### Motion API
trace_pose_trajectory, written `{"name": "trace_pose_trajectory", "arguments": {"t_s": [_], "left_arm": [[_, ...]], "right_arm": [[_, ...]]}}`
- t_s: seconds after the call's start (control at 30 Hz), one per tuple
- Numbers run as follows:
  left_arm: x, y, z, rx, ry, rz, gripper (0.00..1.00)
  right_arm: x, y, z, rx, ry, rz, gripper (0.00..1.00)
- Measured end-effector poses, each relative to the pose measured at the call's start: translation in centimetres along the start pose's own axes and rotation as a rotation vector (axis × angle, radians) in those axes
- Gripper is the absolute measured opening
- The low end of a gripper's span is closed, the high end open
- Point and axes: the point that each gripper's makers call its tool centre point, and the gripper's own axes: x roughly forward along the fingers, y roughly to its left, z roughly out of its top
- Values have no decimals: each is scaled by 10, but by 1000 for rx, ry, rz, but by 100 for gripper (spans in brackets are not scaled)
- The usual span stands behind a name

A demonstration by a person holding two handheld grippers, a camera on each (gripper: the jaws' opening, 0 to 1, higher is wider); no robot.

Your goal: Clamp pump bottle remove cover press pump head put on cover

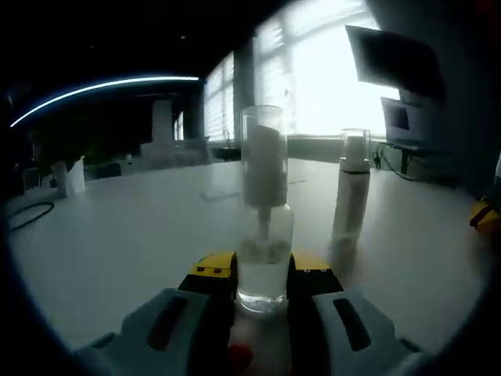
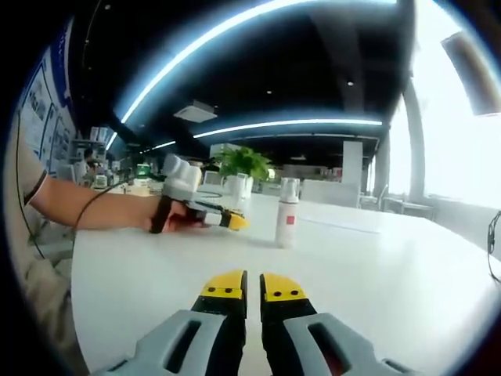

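holding: left gripper [image 1: 262, 283] grips the clear pump bottle [image 1: 264, 235] at its base, upright on the white table [image 1: 117, 235], cover [image 1: 263, 157] still on
right gripper [image 2: 252, 291]: jaws closed together, grasping nothing
second bottle [image 1: 351, 188]: white, standing nearby

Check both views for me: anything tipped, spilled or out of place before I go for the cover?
Nothing stands out. The clear pump bottle stands upright between the left gripper jaws, its clear cover on and straight. The second white bottle stands upright beside it on the table, which looks dry. The right gripper holds nothing, jaws together.
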Motion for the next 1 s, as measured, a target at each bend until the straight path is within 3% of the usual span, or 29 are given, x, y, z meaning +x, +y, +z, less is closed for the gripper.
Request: {"name": "trace_pose_trajectory", "arguments": {"t_s": [0.2,0.4,0.53,0.73,0.83,1.0], "left_arm": [[0,6,-1,-3,4,14,16],[-6,-3,-6,-2,18,15,18],[-2,5,-5,-11,14,14,21],[-12,-6,-6,-14,13,13,21],[-4,4,-4,-16,11,16,21],[-5,4,-5,-35,15,13,21]], "right_arm": [[0,-1,0,-8,0,-4,2],[0,-2,0,-12,-2,-4,2],[1,-2,0,-17,-1,-6,2],[1,-1,0,-17,-2,-3,2],[1,-1,0,-18,-2,-3,2],[1,-2,0,-21,-2,-4,2]]}}
